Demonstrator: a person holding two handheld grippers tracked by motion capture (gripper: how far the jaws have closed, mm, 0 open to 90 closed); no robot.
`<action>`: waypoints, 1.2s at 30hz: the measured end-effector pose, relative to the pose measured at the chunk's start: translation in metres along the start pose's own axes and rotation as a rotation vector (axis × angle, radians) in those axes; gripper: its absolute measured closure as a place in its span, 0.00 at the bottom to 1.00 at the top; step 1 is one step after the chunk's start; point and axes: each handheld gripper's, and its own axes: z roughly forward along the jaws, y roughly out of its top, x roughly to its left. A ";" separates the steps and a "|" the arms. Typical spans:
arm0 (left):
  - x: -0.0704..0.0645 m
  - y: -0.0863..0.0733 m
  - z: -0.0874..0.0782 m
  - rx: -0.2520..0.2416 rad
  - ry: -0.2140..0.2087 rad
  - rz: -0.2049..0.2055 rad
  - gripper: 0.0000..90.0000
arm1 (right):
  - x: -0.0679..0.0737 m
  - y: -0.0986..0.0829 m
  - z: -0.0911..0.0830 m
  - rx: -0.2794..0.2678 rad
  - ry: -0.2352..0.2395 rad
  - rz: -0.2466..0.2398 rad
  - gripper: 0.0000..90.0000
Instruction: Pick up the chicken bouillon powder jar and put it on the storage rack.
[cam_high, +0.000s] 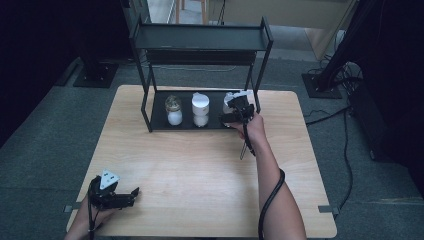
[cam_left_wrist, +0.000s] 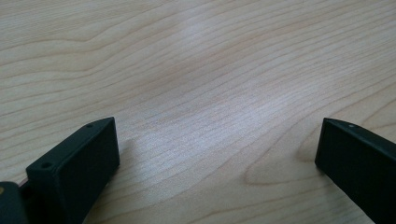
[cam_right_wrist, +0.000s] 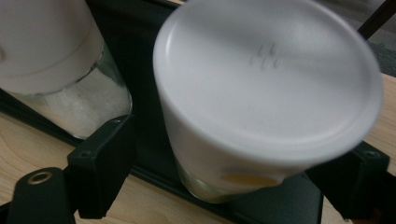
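On the black rack (cam_high: 160, 122), the rightmost jar (cam_right_wrist: 261, 107) is mostly hidden behind the right gripper (cam_high: 235, 112) in the high view, its white lid blurred and its base cut off in the right gripper view.

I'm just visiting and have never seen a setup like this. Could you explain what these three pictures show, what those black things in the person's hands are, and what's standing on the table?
There is no robot here: a person holds a hand-held gripper, a black two-jaw clamp, in each hand. The high view looks down on a wooden table. On it stands a black two-tier rack with three white-lidded jars along its lower shelf.

The other two pictures come from cameras riding on the grippers. The left gripper rests near the table's front edge, its jaws wide open over bare wood. The right gripper has reached the right-hand jar, and its jaws stand on either side of it. Whether they press it yet I cannot tell.
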 end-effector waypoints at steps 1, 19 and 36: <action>0.000 0.000 0.000 -0.001 0.001 -0.001 0.00 | 0.000 -0.002 0.000 0.002 0.001 -0.003 0.13; 0.000 0.000 0.000 0.001 -0.002 0.001 0.00 | 0.006 -0.046 -0.002 -0.086 0.011 0.000 0.00; 0.000 0.000 0.000 0.001 -0.001 0.000 0.00 | 0.000 -0.086 -0.004 -0.110 0.098 0.010 0.00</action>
